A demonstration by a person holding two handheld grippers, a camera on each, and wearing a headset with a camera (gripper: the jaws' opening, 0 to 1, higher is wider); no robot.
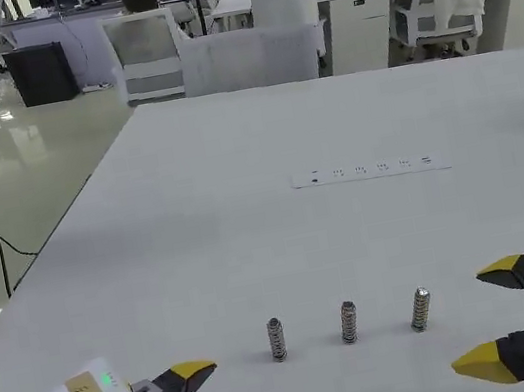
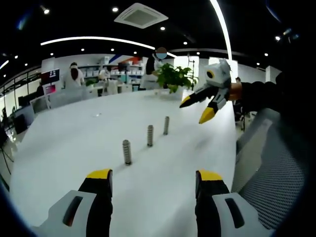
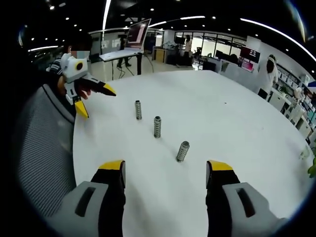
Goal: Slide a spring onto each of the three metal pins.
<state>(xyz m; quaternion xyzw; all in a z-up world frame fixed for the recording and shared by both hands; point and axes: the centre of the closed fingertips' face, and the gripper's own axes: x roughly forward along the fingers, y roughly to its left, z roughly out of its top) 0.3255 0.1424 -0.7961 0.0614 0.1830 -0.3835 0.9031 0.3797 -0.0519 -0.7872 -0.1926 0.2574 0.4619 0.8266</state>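
On the table (image 1: 330, 123) | a spring (image 1: 276, 340) rings each of three pins (image 1: 421, 294) | left gripper (image 2: 154, 175), right gripper (image 3: 166, 165) both wide, empty | task looks done; next: only check seating.

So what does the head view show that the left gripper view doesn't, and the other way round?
Head view: the glossy floor and a black cabinet beyond the table. Left gripper view: the ceiling lights and an air vent overhead. Shared: the white table, the three spring-covered pins standing in a row, and the left gripper and right gripper, both open.
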